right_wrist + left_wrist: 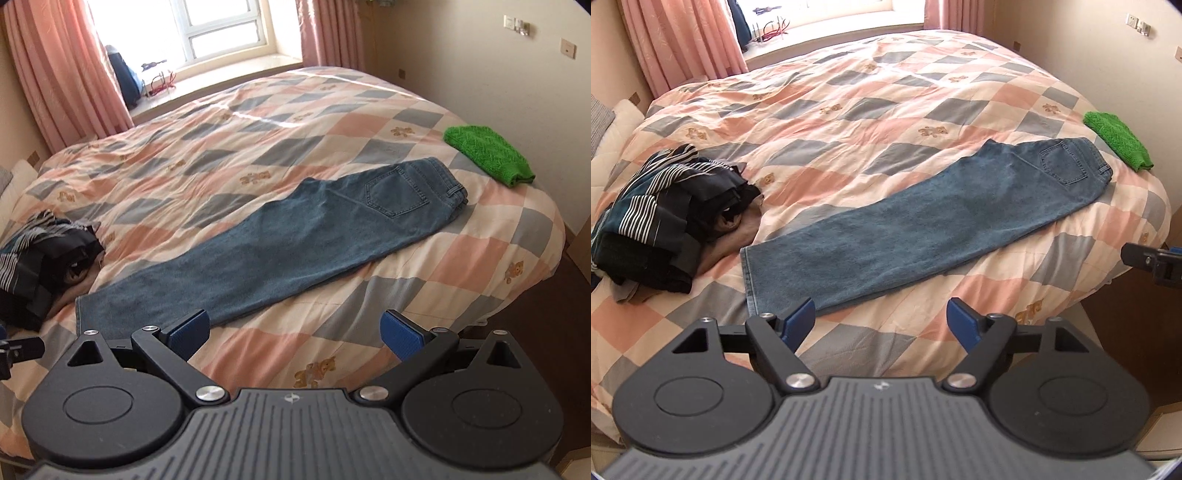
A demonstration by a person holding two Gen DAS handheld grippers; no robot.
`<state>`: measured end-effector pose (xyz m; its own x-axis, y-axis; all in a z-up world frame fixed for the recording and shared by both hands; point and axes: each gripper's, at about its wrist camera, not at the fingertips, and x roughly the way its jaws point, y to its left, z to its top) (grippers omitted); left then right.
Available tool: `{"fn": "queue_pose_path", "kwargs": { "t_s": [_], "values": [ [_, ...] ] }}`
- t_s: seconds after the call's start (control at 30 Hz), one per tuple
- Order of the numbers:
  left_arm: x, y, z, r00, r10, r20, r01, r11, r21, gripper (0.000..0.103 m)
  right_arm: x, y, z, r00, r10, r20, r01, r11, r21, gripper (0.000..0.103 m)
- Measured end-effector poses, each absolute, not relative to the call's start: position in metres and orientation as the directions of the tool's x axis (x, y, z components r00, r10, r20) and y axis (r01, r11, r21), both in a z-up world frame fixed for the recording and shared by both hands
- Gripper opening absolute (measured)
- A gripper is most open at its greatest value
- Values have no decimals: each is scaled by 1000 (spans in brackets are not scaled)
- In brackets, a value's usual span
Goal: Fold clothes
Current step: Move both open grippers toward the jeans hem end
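Both grippers hang above the near edge of the bed, neither one touching anything. The left gripper [881, 325] has its blue-padded fingers spread wide with nothing between them, and just ahead of its left fingertip lies the hem end of the jeans [923, 218]. The jeans are laid flat on the checked quilt [849, 110], folded lengthwise so one leg covers the other (a back pocket faces up), and they run away from the gripper toward its far right, where the waistband ends. The right gripper [295, 336] is likewise spread open and empty, with the jeans [295, 236] stretched across the quilt ahead of it, hem off to its left, waistband ahead and to the right. Beyond the waistband, apart from it, a folded green cloth [487, 155] sits near the bed's edge. To the left of the left gripper is a heap of dark clothes [665, 218], some striped; how many pieces it holds I cannot make out.
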<state>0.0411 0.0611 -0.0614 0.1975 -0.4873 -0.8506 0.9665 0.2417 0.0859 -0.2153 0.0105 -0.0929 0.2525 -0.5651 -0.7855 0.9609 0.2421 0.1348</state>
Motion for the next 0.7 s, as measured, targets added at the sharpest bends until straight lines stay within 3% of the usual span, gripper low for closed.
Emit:
{"fn": "queue_pose_path", "kwargs": {
  "t_s": [0.2,0.33,0.7],
  "values": [
    [39,59,-71,212,-436,-875,958,272,96,76,-208,4,-99,248,-520,-817,947,309,91,101],
    [35,53,-83,222,-401,-889,952,286,108,82,-207,-4,-105,249,-498,-830,934,349,71,101],
    [18,11,-102,219,-373,-901,952,284,114,82,-221,-51,-109,245,-499,-831,925,377,46,101]
  ]
}}
